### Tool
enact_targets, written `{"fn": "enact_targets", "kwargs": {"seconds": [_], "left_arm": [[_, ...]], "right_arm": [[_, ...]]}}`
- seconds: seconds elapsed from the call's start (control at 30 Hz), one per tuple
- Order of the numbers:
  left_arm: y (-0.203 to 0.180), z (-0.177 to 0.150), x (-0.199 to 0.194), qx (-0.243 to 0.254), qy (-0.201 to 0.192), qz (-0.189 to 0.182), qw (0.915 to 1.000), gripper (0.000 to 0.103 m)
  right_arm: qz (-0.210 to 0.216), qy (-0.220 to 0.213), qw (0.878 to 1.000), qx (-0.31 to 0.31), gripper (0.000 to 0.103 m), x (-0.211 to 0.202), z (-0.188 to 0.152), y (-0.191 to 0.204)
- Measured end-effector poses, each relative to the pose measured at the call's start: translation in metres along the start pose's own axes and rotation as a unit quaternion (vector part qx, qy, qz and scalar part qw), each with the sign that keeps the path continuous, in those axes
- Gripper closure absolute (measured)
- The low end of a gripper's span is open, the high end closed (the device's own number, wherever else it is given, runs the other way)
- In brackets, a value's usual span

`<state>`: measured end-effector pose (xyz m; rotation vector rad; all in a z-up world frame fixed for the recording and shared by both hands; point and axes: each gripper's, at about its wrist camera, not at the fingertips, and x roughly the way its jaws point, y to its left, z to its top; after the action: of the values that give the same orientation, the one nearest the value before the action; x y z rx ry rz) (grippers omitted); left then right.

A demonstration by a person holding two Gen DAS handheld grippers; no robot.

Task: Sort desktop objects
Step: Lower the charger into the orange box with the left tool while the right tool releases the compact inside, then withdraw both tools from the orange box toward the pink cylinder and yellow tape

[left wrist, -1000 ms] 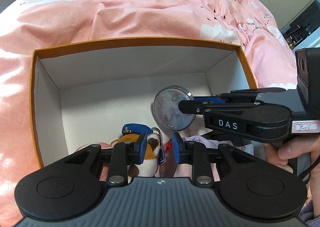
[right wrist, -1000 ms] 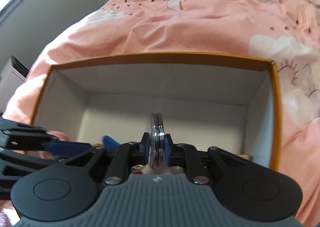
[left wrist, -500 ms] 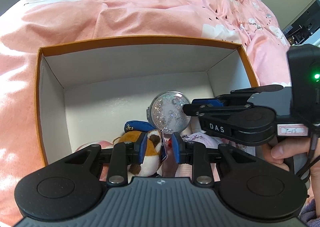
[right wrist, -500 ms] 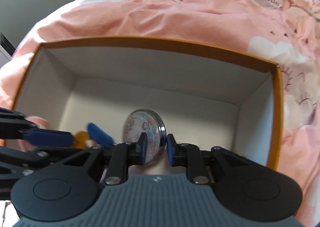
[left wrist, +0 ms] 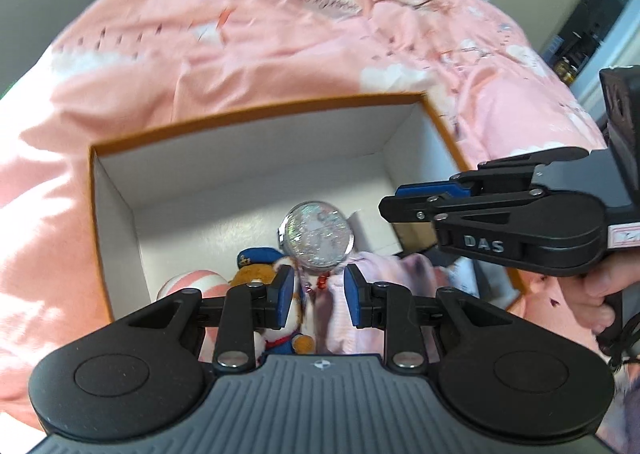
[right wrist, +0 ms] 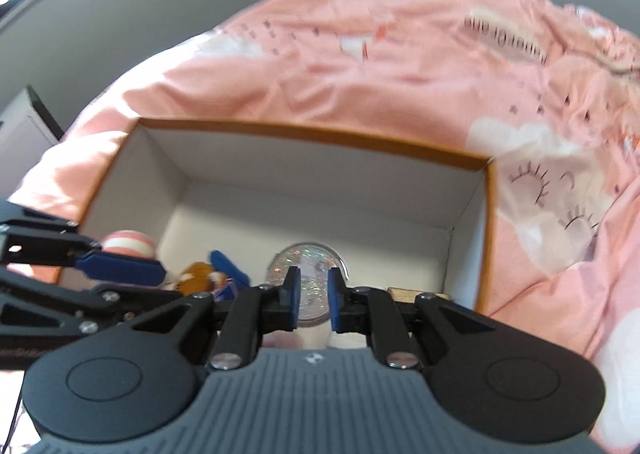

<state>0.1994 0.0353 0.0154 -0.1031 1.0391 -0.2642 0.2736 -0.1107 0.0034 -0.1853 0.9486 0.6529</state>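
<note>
Hovering over the orange-rimmed cardboard box, both grippers pointed steeply down into it. The round glitter-filled disc lay inside, near the middle of the floor, propped at a tilt against the plush toy in a blue cap and a pink soft item, with a pink-and-white striped ball further left. The right gripper carried nothing: its blue pads stood a narrow gap apart and were easing open, and the disc showed behind and below them, not between them. The left gripper was likewise empty, its jaws moderately parted above the toy and touching neither it nor the disc. A person's hand gripped the right tool's handle at the frame edge. The box rested on a rumpled pink bedspread, and that looked like the main hazard: a soft, uneven base meant any knock on the box wall could rock it. The disc seemed only loosely supported, so a brush from either set of fingers might tip it flat or set it rolling on its edge. With both tools crowded over one opening, they could also clip each other.
</note>
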Motion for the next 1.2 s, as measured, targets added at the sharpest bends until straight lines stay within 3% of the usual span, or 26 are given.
{"fn": "enact_targets", "kwargs": {"seconds": [0.27,0.47,0.7,0.87,1.1,1.2], "left_arm": [[-0.036,-0.026,-0.052,0.074,-0.048,0.007,0.996,0.072],[-0.059,-0.058,-0.062,0.113,-0.041,-0.014,0.9926,0.072],[-0.086,-0.114,-0.024,0.158,0.051,-0.056,0.9846,0.072],[-0.103,-0.144,-0.007,0.204,0.111,-0.079,0.9694,0.072],[-0.116,-0.17,0.013,0.244,0.187,-0.099,0.9464,0.08],[-0.12,-0.176,0.016,0.255,0.201,-0.11,0.9393,0.082]], "right_arm": [[0.038,-0.068,0.997,-0.002,0.087,-0.071,-0.038,0.009],[0.056,-0.074,0.995,0.018,0.086,-0.099,-0.085,0.013],[0.049,0.012,0.999,0.01,0.085,-0.083,-0.155,0.037],[0.052,0.071,0.996,-0.003,0.085,-0.078,-0.196,0.047],[0.041,0.122,0.992,0.005,0.083,-0.072,-0.219,0.047],[0.046,0.129,0.99,0.028,0.075,-0.07,-0.217,0.04]]}}
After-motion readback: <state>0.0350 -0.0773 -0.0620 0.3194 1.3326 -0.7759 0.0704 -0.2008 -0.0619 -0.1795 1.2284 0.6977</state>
